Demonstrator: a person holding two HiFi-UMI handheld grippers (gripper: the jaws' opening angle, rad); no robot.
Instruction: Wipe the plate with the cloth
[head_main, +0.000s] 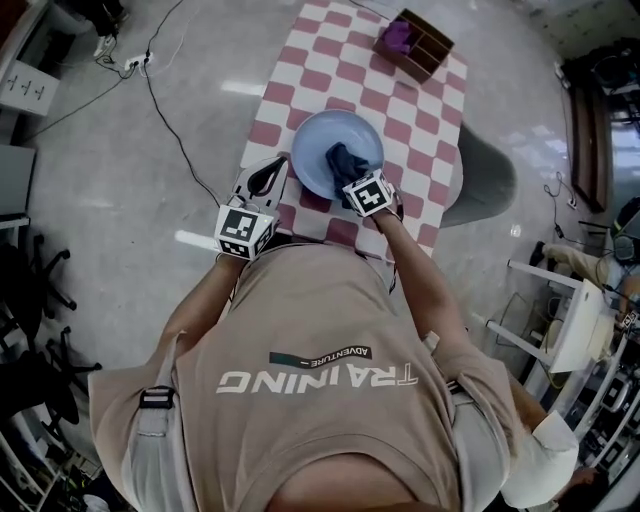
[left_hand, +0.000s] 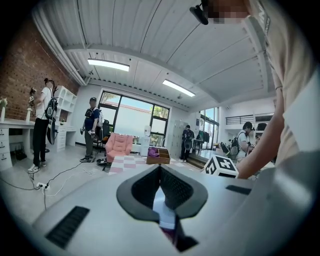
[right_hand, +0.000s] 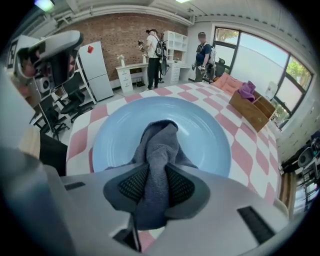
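A light blue plate (head_main: 318, 140) (right_hand: 200, 130) sits on the pink-and-white checked tablecloth (head_main: 420, 130). A dark grey cloth (head_main: 345, 160) (right_hand: 160, 145) rests bunched on the plate's near right part. My right gripper (head_main: 352, 176) (right_hand: 157, 172) points steeply down and is shut on the cloth. My left gripper (head_main: 283, 163) (left_hand: 160, 169) lies almost level at the plate's left rim with its tips together. A strip of the plate (left_hand: 163, 207) shows through the gap behind those tips.
A wooden box (head_main: 418, 45) (right_hand: 252, 110) with a purple item stands at the table's far end. A grey chair (head_main: 487, 180) is at the table's right side. Cables (head_main: 160, 95) run over the floor on the left. Several people (left_hand: 42, 125) stand across the room.
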